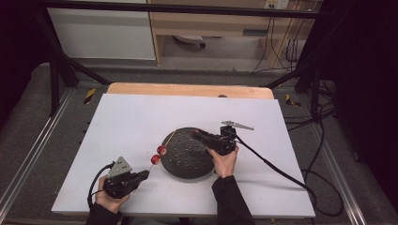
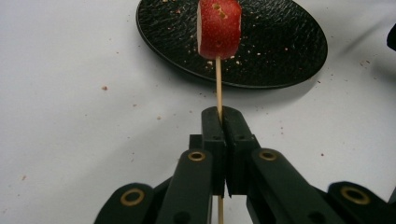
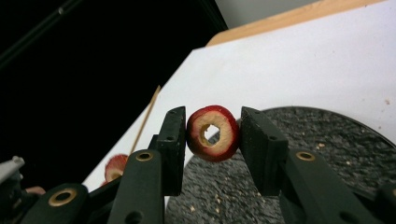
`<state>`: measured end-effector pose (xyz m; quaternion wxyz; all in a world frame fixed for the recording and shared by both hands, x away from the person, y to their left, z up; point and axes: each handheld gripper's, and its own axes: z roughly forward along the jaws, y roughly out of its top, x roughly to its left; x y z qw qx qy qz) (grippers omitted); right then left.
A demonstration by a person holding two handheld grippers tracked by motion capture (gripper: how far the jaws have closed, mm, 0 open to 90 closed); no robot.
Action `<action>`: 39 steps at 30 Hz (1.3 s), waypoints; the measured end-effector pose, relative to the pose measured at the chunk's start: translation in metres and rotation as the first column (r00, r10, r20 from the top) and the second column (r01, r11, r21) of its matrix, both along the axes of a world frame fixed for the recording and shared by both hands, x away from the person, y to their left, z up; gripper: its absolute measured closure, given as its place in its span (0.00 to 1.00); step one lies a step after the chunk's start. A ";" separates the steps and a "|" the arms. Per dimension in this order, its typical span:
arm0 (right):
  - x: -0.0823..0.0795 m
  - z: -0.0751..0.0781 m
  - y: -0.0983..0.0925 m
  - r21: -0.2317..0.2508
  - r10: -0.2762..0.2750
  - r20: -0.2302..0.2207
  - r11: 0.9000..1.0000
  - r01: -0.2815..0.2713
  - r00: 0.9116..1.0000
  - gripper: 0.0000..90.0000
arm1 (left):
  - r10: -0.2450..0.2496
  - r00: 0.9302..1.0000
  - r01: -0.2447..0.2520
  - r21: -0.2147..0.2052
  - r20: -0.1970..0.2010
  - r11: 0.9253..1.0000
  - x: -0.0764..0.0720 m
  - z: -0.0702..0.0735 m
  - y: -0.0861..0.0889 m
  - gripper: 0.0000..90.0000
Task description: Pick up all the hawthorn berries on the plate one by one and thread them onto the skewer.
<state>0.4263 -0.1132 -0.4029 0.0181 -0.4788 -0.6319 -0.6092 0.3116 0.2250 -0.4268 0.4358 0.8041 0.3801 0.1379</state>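
While both hands work at the white table (image 1: 141,117):
Left gripper (image 2: 223,116): jaws pressed tight on a thin wooden skewer (image 2: 218,84).
Skewer load: red fruit pieces (image 1: 158,154) threaded on it, hanging just off the plate's left rim.
Right gripper (image 3: 212,135): pinching a cored red fruit ring (image 3: 213,133), above the plate.
Black plate (image 1: 187,154): mid-table, scattered with crumbs.

Both sleeves (image 1: 228,197) are black. Each hand-held gripper (image 1: 126,179) is black with brass-ringed pivots and a black cable (image 1: 274,166). Grey triangular plates (image 1: 120,167) sit on top.

A lab: black frame (image 1: 56,70), trailing cables (image 1: 300,122).
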 end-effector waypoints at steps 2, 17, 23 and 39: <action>0.000 0.001 0.000 0.019 -0.012 0.013 1.000 0.011 1.000 0.70 | 0.000 1.000 0.000 -0.002 0.001 1.000 -0.001 0.000 -0.002 0.98; 0.001 0.008 -0.001 0.156 -0.090 0.030 0.984 0.085 0.995 0.70 | -0.004 1.000 0.004 -0.017 0.016 1.000 -0.007 -0.001 -0.013 0.98; 0.002 0.011 -0.002 0.210 -0.111 0.026 0.972 0.103 0.994 0.70 | -0.006 1.000 0.006 -0.024 0.022 1.000 -0.008 -0.002 -0.020 0.98; 0.002 0.007 0.002 0.320 -0.159 0.021 0.937 0.144 0.987 0.70 | 0.004 0.999 -0.002 -0.053 0.039 0.999 -0.011 -0.005 -0.039 0.98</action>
